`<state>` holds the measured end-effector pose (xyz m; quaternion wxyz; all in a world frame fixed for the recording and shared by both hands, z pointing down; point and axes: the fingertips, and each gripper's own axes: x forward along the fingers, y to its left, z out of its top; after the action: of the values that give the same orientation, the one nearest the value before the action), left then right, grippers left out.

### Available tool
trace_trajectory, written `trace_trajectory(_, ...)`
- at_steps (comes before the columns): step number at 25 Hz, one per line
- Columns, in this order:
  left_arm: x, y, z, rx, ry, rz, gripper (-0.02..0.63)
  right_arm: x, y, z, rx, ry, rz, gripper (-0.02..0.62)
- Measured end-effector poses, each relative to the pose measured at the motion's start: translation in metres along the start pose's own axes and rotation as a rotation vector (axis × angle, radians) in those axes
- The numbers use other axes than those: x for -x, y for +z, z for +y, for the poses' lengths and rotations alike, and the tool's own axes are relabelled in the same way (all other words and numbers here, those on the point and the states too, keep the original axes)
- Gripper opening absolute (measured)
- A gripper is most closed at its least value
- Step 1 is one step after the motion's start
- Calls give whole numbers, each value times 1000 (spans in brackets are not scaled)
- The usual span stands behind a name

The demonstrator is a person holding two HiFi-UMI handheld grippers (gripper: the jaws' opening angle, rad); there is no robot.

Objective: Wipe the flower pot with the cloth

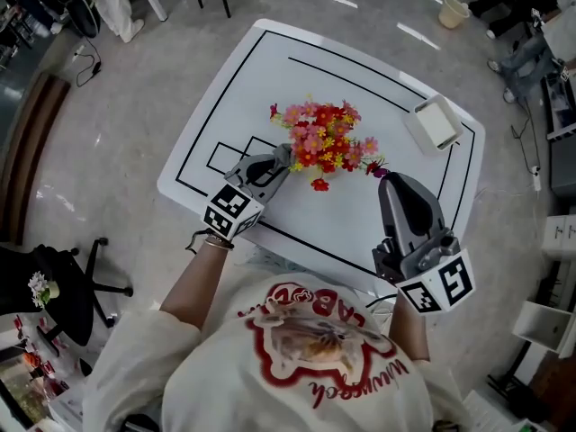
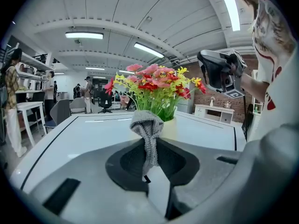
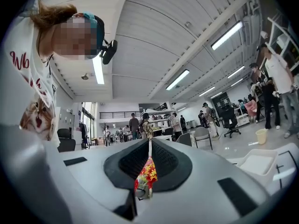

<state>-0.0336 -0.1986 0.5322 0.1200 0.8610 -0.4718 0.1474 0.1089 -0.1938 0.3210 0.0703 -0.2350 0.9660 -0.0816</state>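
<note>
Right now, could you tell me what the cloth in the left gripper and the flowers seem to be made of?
The cloth looks like grey knitted fabric, matte: ribbed loops show. The flowers look artificial, plastic or fabric probably: uniformly vivid petals, stiff stems; unconfirmed.

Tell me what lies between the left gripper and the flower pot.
Only the grey cloth, clamped in the left gripper, bunched before the flower pot, per the left gripper view.
</note>
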Motion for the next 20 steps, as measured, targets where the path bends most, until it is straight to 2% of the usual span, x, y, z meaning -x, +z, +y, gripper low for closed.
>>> trace_trajectory(20, -8, 7, -29, 48, 30, -35, 48, 1, -12, 5, -18, 87, 28, 17)
